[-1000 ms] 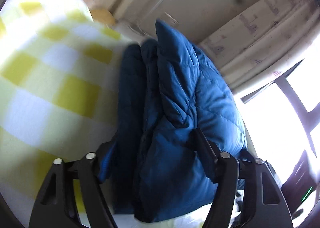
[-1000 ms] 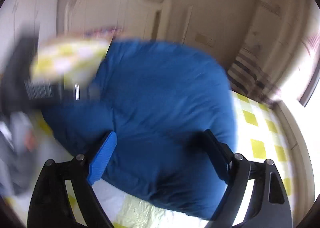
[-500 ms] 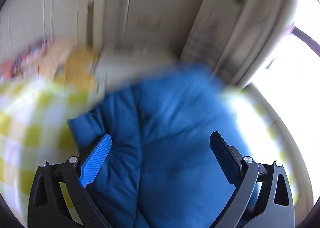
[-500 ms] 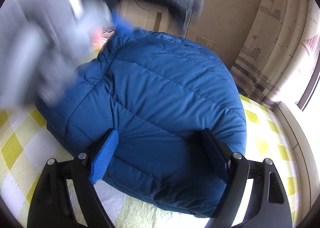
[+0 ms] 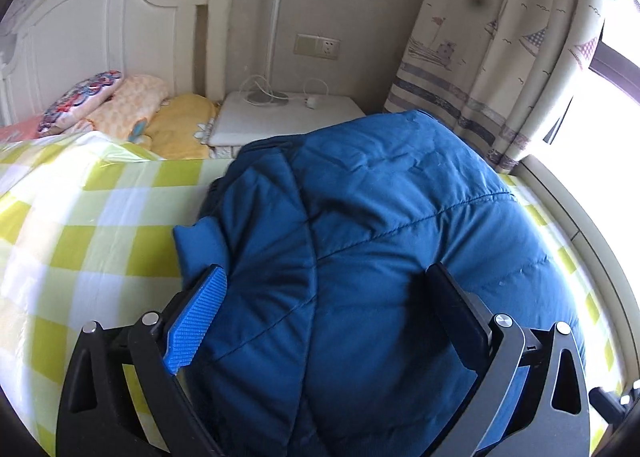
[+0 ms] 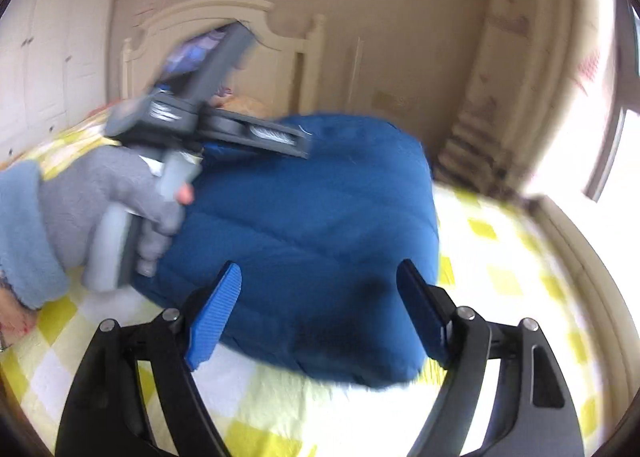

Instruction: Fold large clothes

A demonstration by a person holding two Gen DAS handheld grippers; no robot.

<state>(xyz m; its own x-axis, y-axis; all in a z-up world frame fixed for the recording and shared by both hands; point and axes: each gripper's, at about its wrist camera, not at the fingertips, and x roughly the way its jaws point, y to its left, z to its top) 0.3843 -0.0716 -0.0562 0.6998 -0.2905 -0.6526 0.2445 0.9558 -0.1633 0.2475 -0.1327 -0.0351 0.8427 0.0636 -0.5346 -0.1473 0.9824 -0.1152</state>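
Observation:
A folded blue puffer jacket point(image 5: 380, 241) lies in a thick bundle on the yellow-and-white checked bed cover point(image 5: 92, 217). My left gripper point(image 5: 326, 273) hovers over the bundle's near end, wide open, its pads clear of the fabric. In the right wrist view the same jacket point(image 6: 320, 209) sits ahead, and my right gripper point(image 6: 320, 267) straddles its near edge. Its jaws are closing, with fabric between them but no pad pressing on it. A hand in a grey fingerless glove point(image 6: 120, 193) holds the left gripper's handle above the jacket's left side.
A white headboard point(image 5: 100, 25) and patterned pillows point(image 5: 132, 105) stand at the far end of the bed. A white nightstand point(image 5: 288, 117) with a lamp and cable is beside it. A printed curtain point(image 5: 500, 49) and bright window lie right. White wardrobe doors point(image 6: 60, 57) are far left.
My left gripper let go of the jacket fold it held upright, opened wide and rolled level. The jacket now lies flat. The right jaws have narrowed slightly, and the gloved hand crossed the right view.

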